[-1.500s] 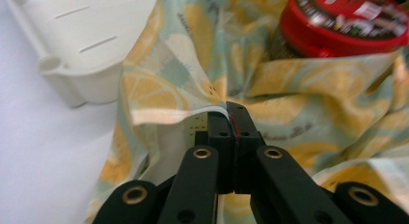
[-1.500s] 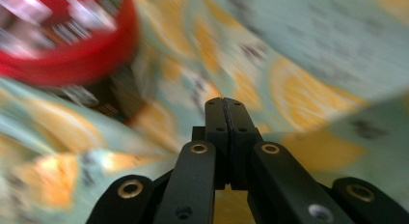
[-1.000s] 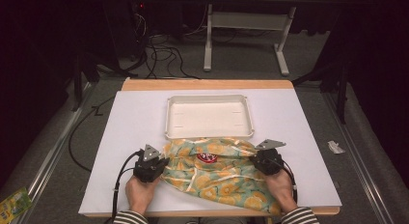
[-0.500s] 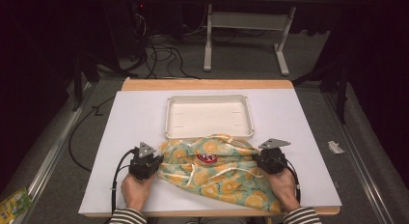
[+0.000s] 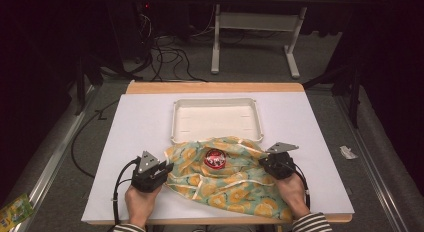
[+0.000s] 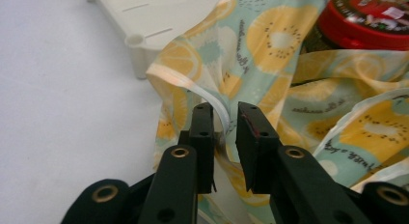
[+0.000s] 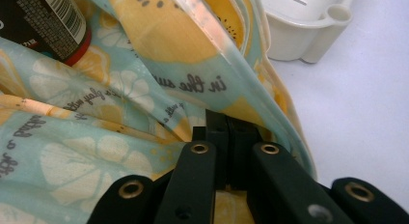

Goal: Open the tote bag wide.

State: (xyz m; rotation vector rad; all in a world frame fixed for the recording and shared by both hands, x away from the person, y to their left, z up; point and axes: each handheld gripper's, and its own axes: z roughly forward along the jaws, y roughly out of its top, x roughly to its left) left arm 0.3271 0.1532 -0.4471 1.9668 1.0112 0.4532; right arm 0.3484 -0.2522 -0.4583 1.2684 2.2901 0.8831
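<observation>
High view: you are pinching the fruit-print cloth (image 5: 227,179) with your right gripper (image 5: 274,164), jaws pressed together, while your left gripper (image 5: 159,173) is spreading around its hem. Tugging could tip the red-lidded jar (image 5: 215,158) resting on the cloth. A white mat (image 5: 130,142) is covering the table, a cream tray (image 5: 216,120) behind, in a dark, cabled room.

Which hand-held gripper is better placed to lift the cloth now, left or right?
Right. The right hand-held gripper is shut on the fruit-print cloth. The left hand-held gripper has its jaws apart around the cloth's edge, not clamped.
</observation>
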